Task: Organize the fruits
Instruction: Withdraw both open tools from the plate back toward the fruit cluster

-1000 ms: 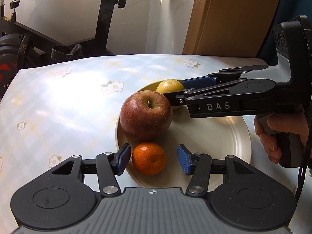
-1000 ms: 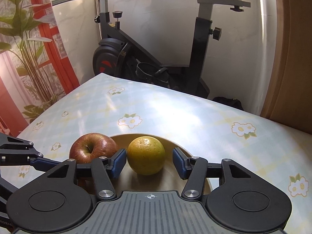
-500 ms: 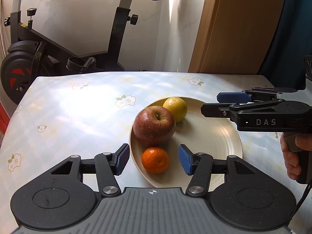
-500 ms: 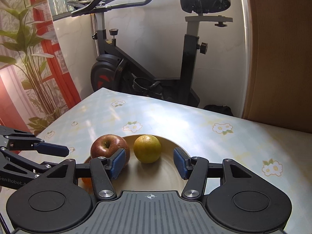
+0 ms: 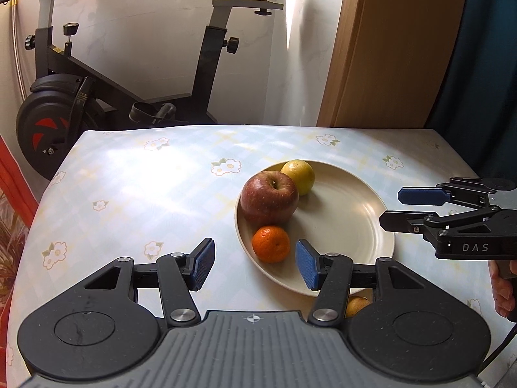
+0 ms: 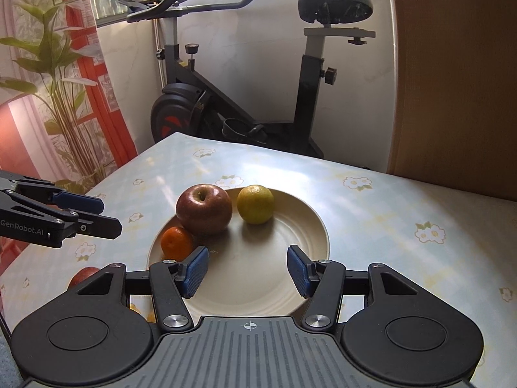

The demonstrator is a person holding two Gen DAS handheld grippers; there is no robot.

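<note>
A cream plate [image 5: 349,226] on the flowered tablecloth holds a red apple [image 5: 269,199], a yellow-green citrus [image 5: 299,172] behind it and a small mandarin [image 5: 270,243] in front. My left gripper [image 5: 255,265] hovers open just short of the plate's near rim, with the mandarin beyond its blue pads [image 5: 203,263] and untouched. In the right wrist view the plate [image 6: 300,226] lies ahead with the apple [image 6: 204,208], citrus [image 6: 256,204] and mandarin [image 6: 176,242]. My right gripper [image 6: 247,270] is open over the plate's near part and holds nothing.
The right gripper [image 5: 392,208] shows at the plate's right with a hand [image 5: 502,291] on its grip. An orange fruit [image 5: 355,304] and a red fruit [image 6: 82,274] lie on the table near the front. An exercise bike [image 6: 245,103], a wooden panel [image 5: 387,48] and a plant [image 6: 55,80] stand behind.
Both grippers have drawn back and up from the plate. The right one left the yellow-green citrus it was around. All three fruits stay on the plate.
</note>
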